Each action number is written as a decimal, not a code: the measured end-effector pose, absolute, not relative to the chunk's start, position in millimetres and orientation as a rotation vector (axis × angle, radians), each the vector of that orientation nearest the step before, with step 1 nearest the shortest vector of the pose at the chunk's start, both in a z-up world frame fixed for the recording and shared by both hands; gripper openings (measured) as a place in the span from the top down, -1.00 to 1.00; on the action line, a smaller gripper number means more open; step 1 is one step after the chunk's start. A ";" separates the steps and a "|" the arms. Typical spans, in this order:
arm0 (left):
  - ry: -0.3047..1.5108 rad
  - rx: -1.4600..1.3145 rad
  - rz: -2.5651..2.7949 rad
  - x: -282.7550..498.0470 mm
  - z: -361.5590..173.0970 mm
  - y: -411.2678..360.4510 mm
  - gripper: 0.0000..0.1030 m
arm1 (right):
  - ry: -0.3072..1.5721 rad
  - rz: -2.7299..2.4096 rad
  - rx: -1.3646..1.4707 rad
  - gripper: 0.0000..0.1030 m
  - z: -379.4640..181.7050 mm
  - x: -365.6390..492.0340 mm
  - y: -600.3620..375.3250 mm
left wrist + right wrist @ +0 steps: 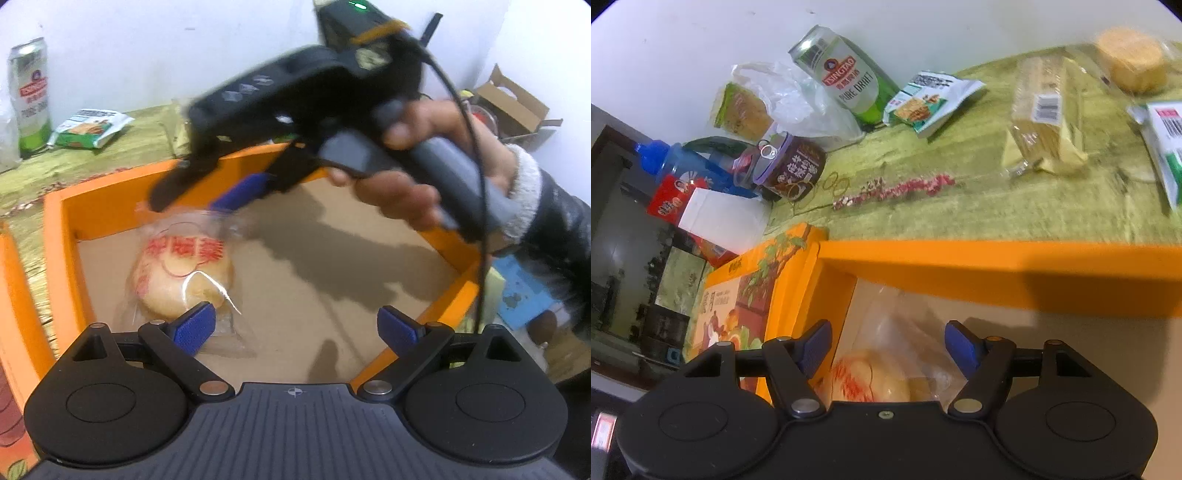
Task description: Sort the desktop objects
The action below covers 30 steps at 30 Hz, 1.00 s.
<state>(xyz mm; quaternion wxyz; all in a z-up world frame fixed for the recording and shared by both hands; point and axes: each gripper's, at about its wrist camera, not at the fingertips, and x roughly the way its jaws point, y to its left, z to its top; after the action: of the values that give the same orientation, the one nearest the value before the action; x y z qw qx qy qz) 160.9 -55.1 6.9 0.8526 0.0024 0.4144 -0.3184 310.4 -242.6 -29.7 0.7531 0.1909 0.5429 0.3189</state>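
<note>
**Orange box holds one wrapped bun, snacks lie outside**

Orange walls of the box (pixel 110 199) enclose a wrapped bun (pixel 183 275) lying on its cardboard floor. The right gripper (pixel 888 345) hangs just above it, spread wide and grasping nothing; the left gripper (pixel 295 326) is likewise released. A cracker pack (pixel 1043 118), green packet (pixel 929 101) and can (pixel 846 75) sit on the cloth. Whichever goes next needs a lift over the wall.

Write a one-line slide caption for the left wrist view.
Open left gripper faces an orange box holding a wrapped pastry, right gripper poised above it.
</note>
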 end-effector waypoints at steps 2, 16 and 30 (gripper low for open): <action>0.869 0.011 -0.641 162.1 6.7 -51.0 -0.87 | 1.196 0.696 0.424 -0.30 -30.9 303.8 -248.2; 0.826 0.026 -0.507 167.4 6.2 -33.1 -0.88 | 1.195 0.704 0.544 -0.30 -35.3 259.6 -284.0; 0.818 0.063 -0.527 171.0 -1.9 -42.4 -0.91 | 1.152 0.707 0.600 0.04 -60.8 261.0 -278.2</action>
<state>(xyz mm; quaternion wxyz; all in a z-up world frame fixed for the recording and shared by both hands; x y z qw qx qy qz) 171.0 -42.4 -1.9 0.8836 0.0305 0.3929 -0.2531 261.0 -278.2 -60.8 0.7389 0.2736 0.5248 0.3221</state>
